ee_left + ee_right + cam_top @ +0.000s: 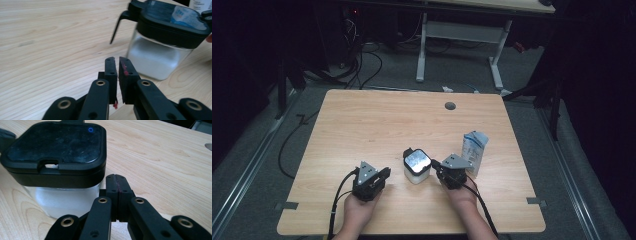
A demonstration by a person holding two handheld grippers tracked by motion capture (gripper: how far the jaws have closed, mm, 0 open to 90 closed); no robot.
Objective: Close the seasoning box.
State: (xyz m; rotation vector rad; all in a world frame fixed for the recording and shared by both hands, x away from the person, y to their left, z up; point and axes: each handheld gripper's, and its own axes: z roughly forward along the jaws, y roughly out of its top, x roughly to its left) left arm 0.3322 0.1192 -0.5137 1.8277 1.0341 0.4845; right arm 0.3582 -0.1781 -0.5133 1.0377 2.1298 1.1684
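A square clear container (417, 167) with a black lid and white powder inside stands near the table's front middle. My left gripper (384, 174) lies to its left, apart from it. In the left gripper view its jaws (117, 60) stand a narrow slit apart with nothing between them, and the container (160, 57) is ahead to the right, a thin black lever (117, 27) hanging from its lid. My right gripper (435, 165) sits just right of the container. In the right gripper view its pads (116, 177) are pressed together, empty, close beside the container (57, 152).
A blue and white carton (474, 150) stands upright right of the right gripper. A round grey grommet (450, 106) sits near the far edge of the wooden table (362, 125). Beyond the table are cables and a white desk frame (459, 50) on the floor.
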